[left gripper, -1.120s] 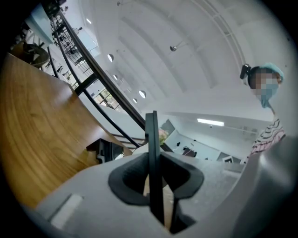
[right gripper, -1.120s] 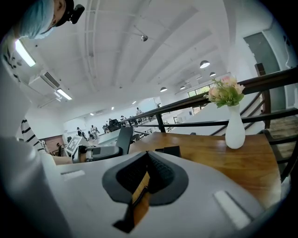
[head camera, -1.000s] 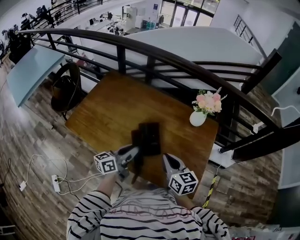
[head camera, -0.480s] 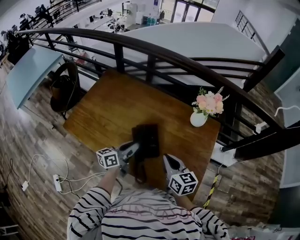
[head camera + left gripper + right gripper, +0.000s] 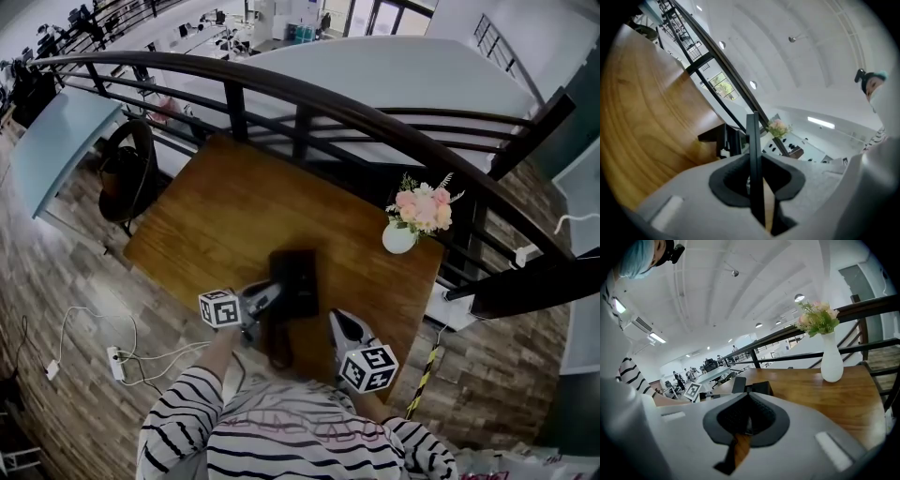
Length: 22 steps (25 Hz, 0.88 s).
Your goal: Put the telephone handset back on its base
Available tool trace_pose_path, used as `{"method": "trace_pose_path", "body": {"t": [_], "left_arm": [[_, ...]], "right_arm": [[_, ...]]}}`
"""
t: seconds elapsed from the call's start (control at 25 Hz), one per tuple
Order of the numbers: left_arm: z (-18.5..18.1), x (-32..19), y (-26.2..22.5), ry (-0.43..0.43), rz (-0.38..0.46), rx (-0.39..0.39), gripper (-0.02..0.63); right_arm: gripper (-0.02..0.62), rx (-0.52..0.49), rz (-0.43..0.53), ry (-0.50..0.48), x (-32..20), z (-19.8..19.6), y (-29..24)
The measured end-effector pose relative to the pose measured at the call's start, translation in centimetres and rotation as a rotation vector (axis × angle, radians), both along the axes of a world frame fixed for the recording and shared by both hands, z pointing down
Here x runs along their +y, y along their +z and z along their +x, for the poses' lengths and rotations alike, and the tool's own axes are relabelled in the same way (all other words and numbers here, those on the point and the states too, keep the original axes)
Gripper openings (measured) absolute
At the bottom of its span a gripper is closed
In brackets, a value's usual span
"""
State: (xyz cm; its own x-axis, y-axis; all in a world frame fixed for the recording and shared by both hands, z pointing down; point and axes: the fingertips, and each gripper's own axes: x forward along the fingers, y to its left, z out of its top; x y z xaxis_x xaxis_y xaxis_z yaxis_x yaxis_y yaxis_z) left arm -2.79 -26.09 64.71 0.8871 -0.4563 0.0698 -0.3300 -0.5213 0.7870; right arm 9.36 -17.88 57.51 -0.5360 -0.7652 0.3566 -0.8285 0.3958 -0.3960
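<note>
The broad brown table (image 5: pixel 216 225) fills most of my head view, its wood grain smooth and faintly glossy, its far edge close under a dark curved metal railing (image 5: pixel 309 98). At the bottom I see the person's black-and-white striped shirt (image 5: pixel 281 431).

The black, boxy rectangular telephone base (image 5: pixel 302 277) lies flat near the middle of the table's near half. The slim black handset (image 5: pixel 278 342) is just beside the base's left edge. Its long axis runs from the table's near edge away toward the railing, roughly parallel to the base's long side, and its rounded end points back at the person. I cannot tell whether its far end touches the base.

A small white, smooth, bulbous vase (image 5: pixel 398 239) of pink flowers (image 5: pixel 422 206) stands upright near the table's right corner, well apart from the phone.

The left gripper (image 5: pixel 272 296), grey with dark ribbed pads, is clamped on the handset. In the left gripper view the handset shows as a thin, matte black slab pinched edge-on between the jaws. The right gripper (image 5: pixel 337 321) hangs over the table's near edge to the right of the base, its jaws together on nothing.

Against a second ago, the left gripper and the handset sit lower, nearer the tabletop. The right gripper is in much the same spot.
</note>
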Motion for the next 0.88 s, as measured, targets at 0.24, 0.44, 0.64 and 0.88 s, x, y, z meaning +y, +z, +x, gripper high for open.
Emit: {"method": "trace_pose_path", "body": {"t": [0.24,0.44,0.64,0.88], "left_arm": [[0.1,-0.8,1.8,-0.016,-0.050,0.021,0.074],[0.3,-1.1,2.5,-0.016,-0.066,0.026,0.074],[1.0,-1.5,2.3,-0.004,-0.084,0.053,0.074],[0.6,-2.0,3.2,0.018,-0.115,0.071,0.074]], "right_arm": [[0.000,0.003,-0.016,0.015,0.2,1.0,0.6],[0.000,0.007,-0.025,0.022,0.1,1.6,0.8],[0.000,0.007,-0.029,0.020,-0.1,1.7,0.9],[0.000,0.014,-0.041,0.025,-0.7,1.1,1.3]]}}
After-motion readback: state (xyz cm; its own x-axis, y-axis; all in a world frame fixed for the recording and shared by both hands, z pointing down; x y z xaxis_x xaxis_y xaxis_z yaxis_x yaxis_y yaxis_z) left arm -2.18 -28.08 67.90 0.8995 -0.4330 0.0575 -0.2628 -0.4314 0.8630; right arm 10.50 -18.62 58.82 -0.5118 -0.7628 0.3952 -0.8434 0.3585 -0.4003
